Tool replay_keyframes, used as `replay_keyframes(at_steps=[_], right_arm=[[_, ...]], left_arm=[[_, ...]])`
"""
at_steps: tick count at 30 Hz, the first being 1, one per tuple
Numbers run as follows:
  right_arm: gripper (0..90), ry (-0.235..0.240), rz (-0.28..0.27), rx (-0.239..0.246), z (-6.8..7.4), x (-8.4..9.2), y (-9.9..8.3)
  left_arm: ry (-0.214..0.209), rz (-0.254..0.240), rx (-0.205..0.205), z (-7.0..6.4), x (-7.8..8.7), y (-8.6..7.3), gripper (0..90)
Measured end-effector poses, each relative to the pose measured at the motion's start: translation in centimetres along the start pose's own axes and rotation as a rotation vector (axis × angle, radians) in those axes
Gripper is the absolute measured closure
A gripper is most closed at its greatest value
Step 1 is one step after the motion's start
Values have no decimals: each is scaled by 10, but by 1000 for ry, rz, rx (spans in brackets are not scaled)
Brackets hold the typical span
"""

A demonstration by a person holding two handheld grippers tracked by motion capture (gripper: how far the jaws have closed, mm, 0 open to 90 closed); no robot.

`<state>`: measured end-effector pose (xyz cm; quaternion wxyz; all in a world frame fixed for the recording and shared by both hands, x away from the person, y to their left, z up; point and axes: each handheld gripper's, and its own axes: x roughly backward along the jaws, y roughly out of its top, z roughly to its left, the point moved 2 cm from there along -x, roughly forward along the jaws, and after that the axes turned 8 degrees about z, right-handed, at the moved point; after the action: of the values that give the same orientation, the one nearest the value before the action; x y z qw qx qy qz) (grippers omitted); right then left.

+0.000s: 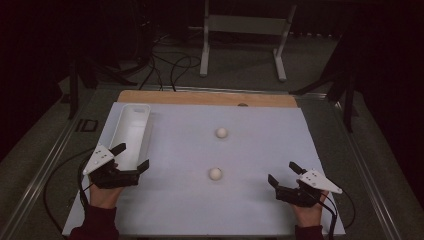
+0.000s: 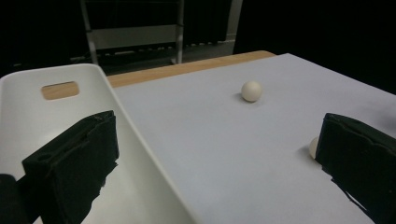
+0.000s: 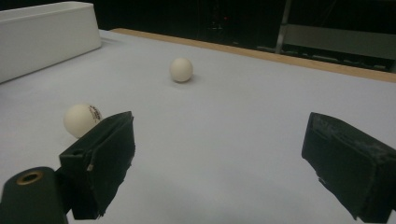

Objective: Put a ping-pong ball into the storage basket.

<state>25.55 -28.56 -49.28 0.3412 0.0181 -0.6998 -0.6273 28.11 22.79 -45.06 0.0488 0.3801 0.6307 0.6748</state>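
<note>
Your left hand [image 1: 104, 196] comes in at the bottom left of the high view, sleeve at the table's near edge, and holds the left gripper [image 1: 133, 157] pointing forward and slightly inward. Its jaws stand wide apart with nothing between them; in the left gripper view 1 jaw hangs over the inside of the white tray [image 2: 28, 107] and the other over the table sheet. Your right hand [image 1: 307, 211] sits at the bottom right, holding the right gripper [image 1: 283, 173] angled inward toward the middle of the table. Its jaws are also spread wide and hold nothing.

The tray [image 1: 131, 131] is a long, narrow white bin lying lengthwise along the left side of the pale sheet [image 1: 260, 135], with a slot handle in its far end wall. A strip of bare wood [image 1: 200, 97] shows along the far edge of the table, and a metal stand [image 1: 245, 30] and loose cables lie on the floor beyond.

2 white balls rest on the sheet. The near ball [image 1: 215, 173] lies about midway between your 2 grippers, well apart from each; in the right gripper view it [image 3: 80, 119] sits just beyond the left-hand jaw, half hidden, with a dark mark on its side. The far ball [image 1: 221, 132] lies farther out, well ahead of both grippers. Nothing stands between either gripper and the near ball.
</note>
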Motion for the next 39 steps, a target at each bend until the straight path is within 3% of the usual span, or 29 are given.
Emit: replay_keyframes(at_steps=[12,39], right_arm=[[92,3,0,3,0,1,0],[92,6,6,12,1,-1,0]], left_arm=[[-32,4,-39,-9,-13,17,2],[-79,35,-83,-24,-42,31,1]])
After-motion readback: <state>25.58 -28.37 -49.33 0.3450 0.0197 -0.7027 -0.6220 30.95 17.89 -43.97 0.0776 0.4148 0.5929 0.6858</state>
